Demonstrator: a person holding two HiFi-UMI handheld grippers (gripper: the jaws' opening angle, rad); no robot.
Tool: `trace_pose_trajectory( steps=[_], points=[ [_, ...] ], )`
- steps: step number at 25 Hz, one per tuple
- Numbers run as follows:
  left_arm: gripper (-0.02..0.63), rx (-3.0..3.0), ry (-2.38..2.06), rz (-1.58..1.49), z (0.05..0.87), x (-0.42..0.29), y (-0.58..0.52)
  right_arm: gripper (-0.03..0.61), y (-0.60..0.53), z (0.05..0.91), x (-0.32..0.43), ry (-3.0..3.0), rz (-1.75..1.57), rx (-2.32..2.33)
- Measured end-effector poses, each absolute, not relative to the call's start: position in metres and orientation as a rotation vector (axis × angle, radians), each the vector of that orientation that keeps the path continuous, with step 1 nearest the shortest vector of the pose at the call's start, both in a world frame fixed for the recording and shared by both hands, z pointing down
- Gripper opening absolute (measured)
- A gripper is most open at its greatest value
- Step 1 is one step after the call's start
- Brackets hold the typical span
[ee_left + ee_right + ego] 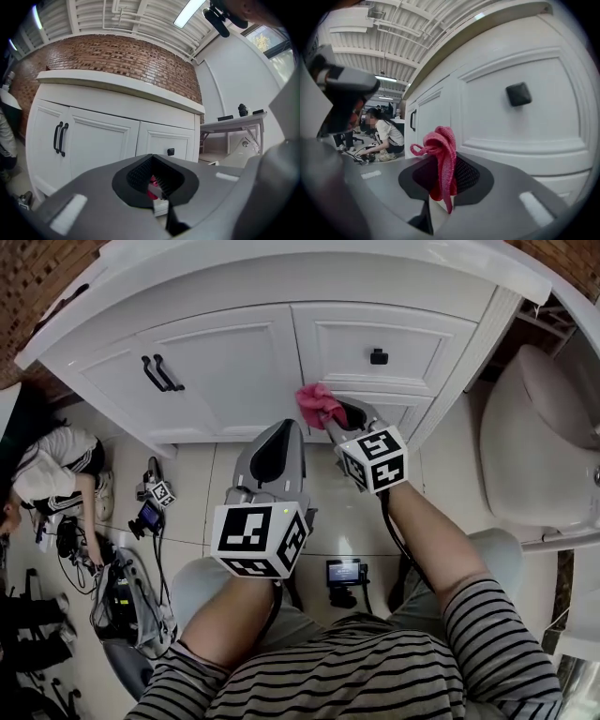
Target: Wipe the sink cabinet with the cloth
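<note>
The white sink cabinet (234,362) stands in front of me, with double doors on the left and drawers on the right. My right gripper (339,414) is shut on a bunched pink cloth (320,403) and holds it against the cabinet front, just below the top drawer with the black knob (379,356). In the right gripper view the cloth (443,154) sticks up out of the shut jaws, close to the drawer panel (525,122). My left gripper (279,430) hangs shut and empty a little back from the cabinet, beside the right one.
A toilet (534,437) stands close on the right. On the tiled floor at left a person (52,474) crouches among cables and gear (127,601). The doors carry black pull handles (161,372). A small device (344,572) lies between my knees.
</note>
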State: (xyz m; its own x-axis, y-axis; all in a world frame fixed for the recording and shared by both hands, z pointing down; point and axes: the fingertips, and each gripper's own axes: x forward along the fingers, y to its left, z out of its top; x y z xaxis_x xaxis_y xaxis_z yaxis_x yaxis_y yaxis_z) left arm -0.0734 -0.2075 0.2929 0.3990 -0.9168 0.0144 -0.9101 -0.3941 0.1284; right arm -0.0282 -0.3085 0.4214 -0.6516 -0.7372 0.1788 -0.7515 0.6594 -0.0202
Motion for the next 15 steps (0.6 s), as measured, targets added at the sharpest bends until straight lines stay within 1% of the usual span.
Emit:
trace_pose_trajectory(
  steps=[3,5,8,15],
  points=[
    [-0.007,2.51,-1.68,-0.089,0.294,-0.083,-0.211,0.077,-0.324,0.443,-0.047,-2.643,0.118,1.242],
    [-0.008,2.504,-1.687,-0.092,0.294,-0.088,-0.214,0.077,-0.334,0.449,-0.036,-2.594,0.109,1.298],
    [-0.006,2.493,-1.661,-0.105,0.296,-0.089,-0.215,0.078,-0.341,0.456,0.005,-2.544,0.128,1.408],
    [-0.006,2.518,-1.619,-0.091,0.298,-0.071,-0.211,0.078,-0.33,0.473,0.13,-2.351,0.247,1.702]
  ],
)
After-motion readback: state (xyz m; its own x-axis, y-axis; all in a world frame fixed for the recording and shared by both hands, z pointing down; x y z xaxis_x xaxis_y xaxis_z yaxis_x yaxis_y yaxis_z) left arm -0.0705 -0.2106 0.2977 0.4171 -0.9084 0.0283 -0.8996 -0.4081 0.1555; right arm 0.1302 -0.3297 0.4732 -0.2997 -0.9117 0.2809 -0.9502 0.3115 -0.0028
